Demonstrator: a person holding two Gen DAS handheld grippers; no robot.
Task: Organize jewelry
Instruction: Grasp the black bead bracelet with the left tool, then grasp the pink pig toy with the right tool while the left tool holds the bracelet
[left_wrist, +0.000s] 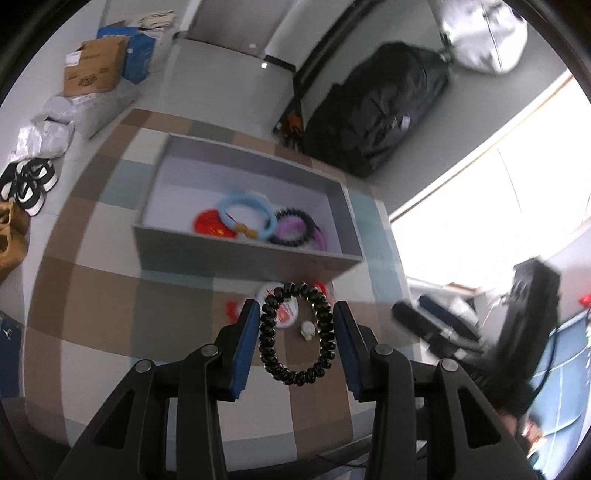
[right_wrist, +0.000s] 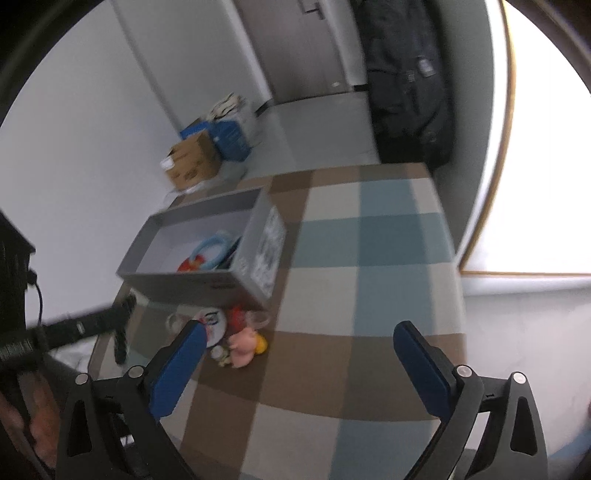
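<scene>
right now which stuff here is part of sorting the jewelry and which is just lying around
Job: black coil bracelet clamped in left gripper; grey box; light blue ring and purple ring inside it.
Lying about: cardboard box; shoes; black bag.

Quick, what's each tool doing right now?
Left tool: closed on the black spiral coil bracelet.
Right tool: open, holding nothing.

Left gripper (left_wrist: 295, 325) fingers clamped; right gripper (right_wrist: 301, 354) fingers spread wide.

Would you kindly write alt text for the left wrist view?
The left gripper grips a black coil bracelet above a checked table. Beyond sits a grey box holding blue, purple and red pieces.
</scene>
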